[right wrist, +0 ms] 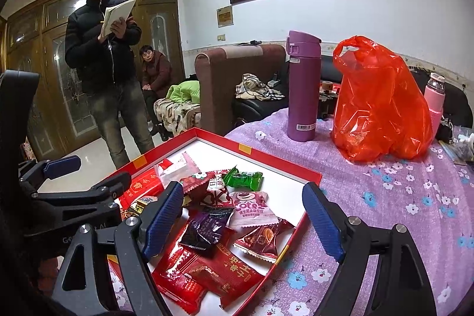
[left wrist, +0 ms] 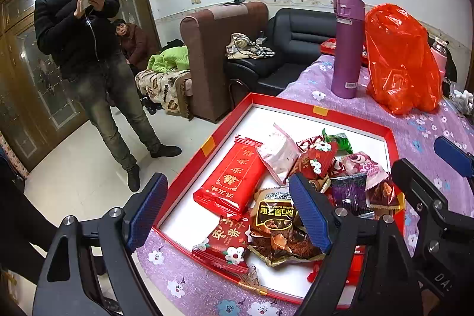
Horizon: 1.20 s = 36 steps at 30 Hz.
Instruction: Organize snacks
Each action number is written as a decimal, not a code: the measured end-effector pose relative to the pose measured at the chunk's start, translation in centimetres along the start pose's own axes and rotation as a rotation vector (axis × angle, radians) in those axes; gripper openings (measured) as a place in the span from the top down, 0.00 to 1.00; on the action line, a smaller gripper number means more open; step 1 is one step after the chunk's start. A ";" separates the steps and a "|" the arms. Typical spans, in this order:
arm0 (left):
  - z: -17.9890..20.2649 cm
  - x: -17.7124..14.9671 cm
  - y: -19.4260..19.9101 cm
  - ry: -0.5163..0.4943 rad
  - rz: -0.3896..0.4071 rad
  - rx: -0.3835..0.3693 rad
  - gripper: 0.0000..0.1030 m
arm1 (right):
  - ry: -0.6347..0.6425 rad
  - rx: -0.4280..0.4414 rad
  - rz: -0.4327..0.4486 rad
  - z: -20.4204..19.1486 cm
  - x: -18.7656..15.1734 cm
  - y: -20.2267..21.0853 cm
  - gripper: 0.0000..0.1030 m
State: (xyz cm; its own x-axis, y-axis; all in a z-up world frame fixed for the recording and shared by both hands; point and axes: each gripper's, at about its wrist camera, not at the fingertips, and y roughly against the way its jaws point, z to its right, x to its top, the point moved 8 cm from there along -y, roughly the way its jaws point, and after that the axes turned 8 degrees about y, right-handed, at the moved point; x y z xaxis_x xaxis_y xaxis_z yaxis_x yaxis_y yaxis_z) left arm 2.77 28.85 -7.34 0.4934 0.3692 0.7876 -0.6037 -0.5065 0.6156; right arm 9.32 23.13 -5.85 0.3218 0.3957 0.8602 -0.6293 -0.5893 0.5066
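A shallow red box with a white floor lies on the purple flowered tablecloth and holds several snack packets. Among them are a long red packet, a pale pink packet, a brown-and-gold packet, a green packet, a pink bear packet and a dark purple packet. My left gripper is open and empty above the box's near left part. My right gripper is open and empty above the box's near right part. Each gripper shows in the other's view, the right one and the left one.
A purple flask and an orange plastic bag stand on the table behind the box. A pink bottle stands further right. A man with a notebook stands on the floor at left. Sofas stand behind.
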 end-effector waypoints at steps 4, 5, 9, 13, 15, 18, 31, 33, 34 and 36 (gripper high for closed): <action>0.1 -0.2 0.0 -0.004 -0.010 -0.004 0.18 | 0.005 -0.003 -0.008 0.0 -0.1 -0.2 0.19; 0.2 -0.2 0.0 -0.002 -0.011 -0.005 0.18 | 0.006 -0.003 -0.009 0.0 -0.1 -0.3 0.19; 0.2 -0.2 0.0 -0.001 -0.014 -0.007 0.18 | 0.005 -0.007 -0.012 0.0 -0.2 -0.2 0.19; 0.2 -0.2 0.0 0.001 -0.015 -0.011 0.18 | 0.006 -0.010 -0.017 0.0 -0.3 -0.2 0.19; 0.2 -0.2 0.0 0.000 -0.015 -0.011 0.18 | 0.006 -0.009 -0.016 0.0 -0.3 -0.2 0.19; 0.2 -0.2 -0.1 -0.003 -0.015 -0.010 0.18 | 0.007 -0.010 -0.017 0.0 -0.3 -0.3 0.19; 0.2 -0.1 -0.1 -0.003 -0.011 -0.009 0.18 | 0.012 -0.008 -0.020 0.1 -0.3 -0.4 0.19; 0.2 -0.1 -0.1 -0.003 -0.008 -0.007 0.18 | 0.012 -0.009 -0.019 0.0 -0.3 -0.4 0.19; 0.1 0.0 0.0 0.000 -0.001 -0.005 0.18 | 0.012 -0.010 -0.019 0.0 -0.3 -0.4 0.19; 0.1 0.2 0.2 0.003 0.016 -0.013 0.18 | 0.015 -0.009 -0.018 0.0 -0.3 -0.5 0.19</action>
State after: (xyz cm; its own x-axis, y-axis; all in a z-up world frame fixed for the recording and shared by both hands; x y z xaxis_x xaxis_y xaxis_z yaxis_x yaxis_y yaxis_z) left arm 2.81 28.77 -7.07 0.4814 0.3637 0.7975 -0.6194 -0.5026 0.6031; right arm 9.50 23.32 -6.36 0.3224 0.4167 0.8499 -0.6302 -0.5755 0.5212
